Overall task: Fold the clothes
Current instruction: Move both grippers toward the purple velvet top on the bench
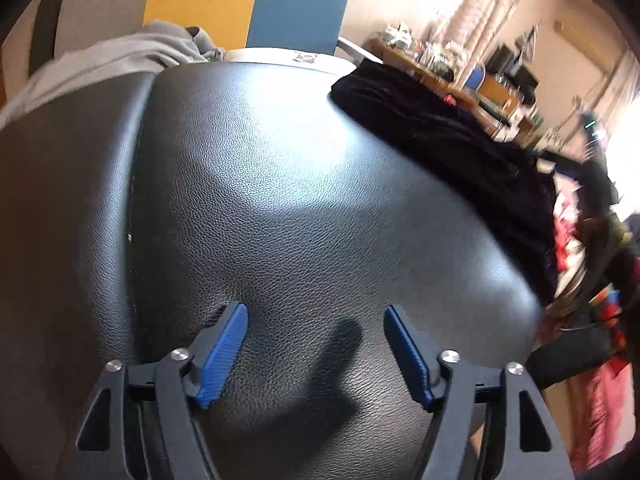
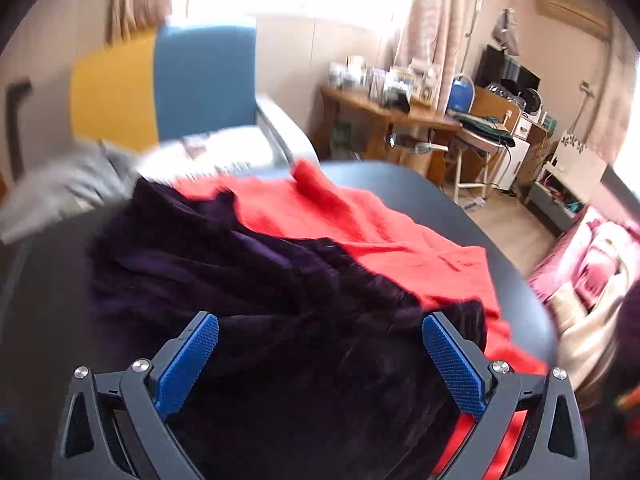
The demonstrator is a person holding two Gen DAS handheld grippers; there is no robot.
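The dark purple garment (image 2: 256,280) lies in a loose, rumpled heap directly ahead of the right gripper (image 2: 320,354), its near edge running under and between the two spread blue pads (image 2: 188,364) without being pinched; the jaws stand wide, released, holding nothing. Its long axis runs from the near right of the tongs away toward the far left, where the cloth ends in a bunched corner. Just beyond it and to the right, partly under it, lies a red garment (image 2: 360,224), stretched along roughly the same slant.

The left gripper (image 1: 316,354) is likewise released, its jaws wide over bare black leather (image 1: 280,184) with nothing between them. From here the purple garment (image 1: 460,148) sits well ahead and to the right, a long dark band along the cushion's far right edge.

The surface is a padded black leather seat or bench with a stitched seam to the left of the left tongs. A grey garment (image 1: 120,56) lies at its far left edge. Beyond stands a chair (image 2: 200,80) with a blue and yellow back.

Only the right view shows the red garment clearly, along with the wooden desk (image 2: 392,116), curtains and bright window. The left view alone shows the leather grain and the seam.
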